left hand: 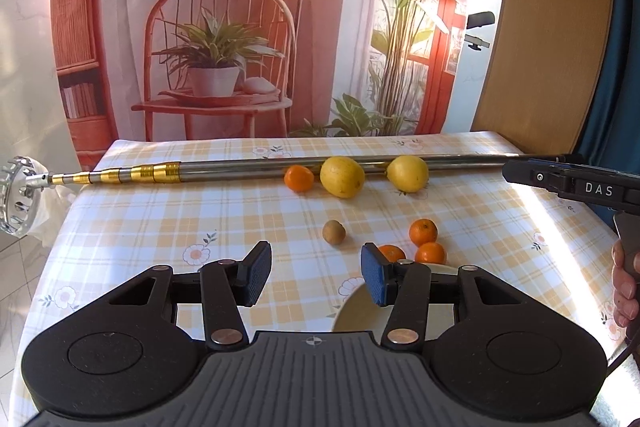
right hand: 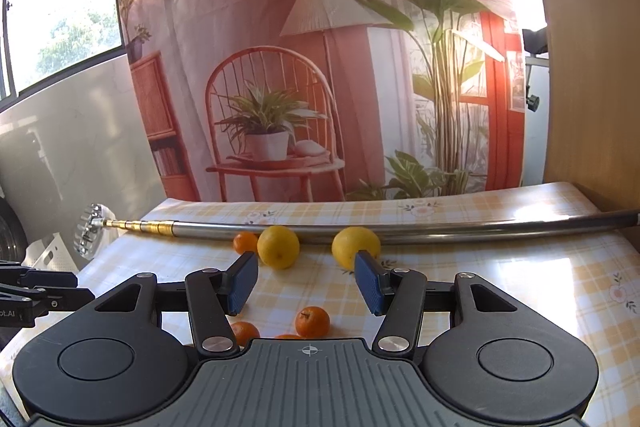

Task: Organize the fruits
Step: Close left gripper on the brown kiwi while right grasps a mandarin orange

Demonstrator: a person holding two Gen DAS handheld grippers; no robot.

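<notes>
Two lemons [left hand: 342, 176] [left hand: 408, 173] and a mandarin [left hand: 299, 178] lie in a row by a metal pole at the table's far side. A brown kiwi [left hand: 333, 231] sits mid-table, with three mandarins [left hand: 423, 230] [left hand: 430, 253] [left hand: 391, 251] clustered to its right. My left gripper [left hand: 316, 273] hovers open and empty just in front of them. In the right wrist view the lemons [right hand: 278, 246] [right hand: 354, 247] lie ahead, mandarins [right hand: 312, 321] [right hand: 245, 332] below my open, empty right gripper [right hand: 306, 283].
A telescopic metal pole [left hand: 280, 167] with a clear toothed head [left hand: 18, 201] spans the checked tablecloth [left hand: 160, 227]. A pale plate rim [left hand: 352, 311] shows under the left gripper. The right gripper's body [left hand: 576, 183] and a hand [left hand: 626, 287] sit at right. A printed backdrop hangs behind.
</notes>
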